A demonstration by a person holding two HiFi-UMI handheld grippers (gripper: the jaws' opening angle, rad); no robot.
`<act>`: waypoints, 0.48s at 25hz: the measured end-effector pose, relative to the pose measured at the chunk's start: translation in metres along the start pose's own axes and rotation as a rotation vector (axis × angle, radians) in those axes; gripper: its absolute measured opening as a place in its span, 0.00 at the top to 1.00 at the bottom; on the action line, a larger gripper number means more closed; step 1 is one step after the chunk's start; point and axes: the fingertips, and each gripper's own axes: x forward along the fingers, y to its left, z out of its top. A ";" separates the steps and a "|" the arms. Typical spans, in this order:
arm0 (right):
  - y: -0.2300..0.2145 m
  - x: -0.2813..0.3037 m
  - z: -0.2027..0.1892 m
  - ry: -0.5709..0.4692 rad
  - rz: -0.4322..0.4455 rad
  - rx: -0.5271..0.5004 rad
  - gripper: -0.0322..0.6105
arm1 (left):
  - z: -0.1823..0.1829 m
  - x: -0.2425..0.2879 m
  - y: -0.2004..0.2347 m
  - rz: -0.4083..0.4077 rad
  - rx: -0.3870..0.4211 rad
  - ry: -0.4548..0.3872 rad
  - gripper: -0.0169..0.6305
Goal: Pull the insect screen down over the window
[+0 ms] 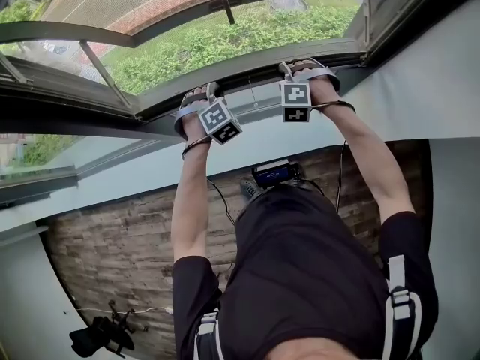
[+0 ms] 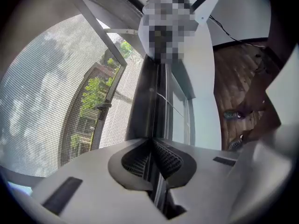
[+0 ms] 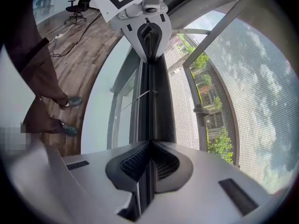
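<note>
Since a screen (image 3: 243, 87) probably slides level only when drawn at two points, left gripper (image 2: 152, 146) and right gripper (image 3: 149, 148) each clamp its bar (image 3: 152, 78), spaced apart.

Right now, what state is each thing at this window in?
Left tool: shut on the pull bar.
Right tool: shut on the pull bar.
Insect screen: mesh drawn across the opening.
Window sash: swung open outward, beyond the mesh.
</note>
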 end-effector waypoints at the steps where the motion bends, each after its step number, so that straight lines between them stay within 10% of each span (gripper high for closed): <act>1: 0.002 0.001 0.000 0.001 0.003 0.001 0.92 | 0.000 0.001 -0.001 -0.001 0.000 0.001 0.94; 12: 0.006 0.007 -0.003 0.003 0.032 0.008 0.92 | 0.000 0.007 -0.006 -0.028 -0.001 0.010 0.94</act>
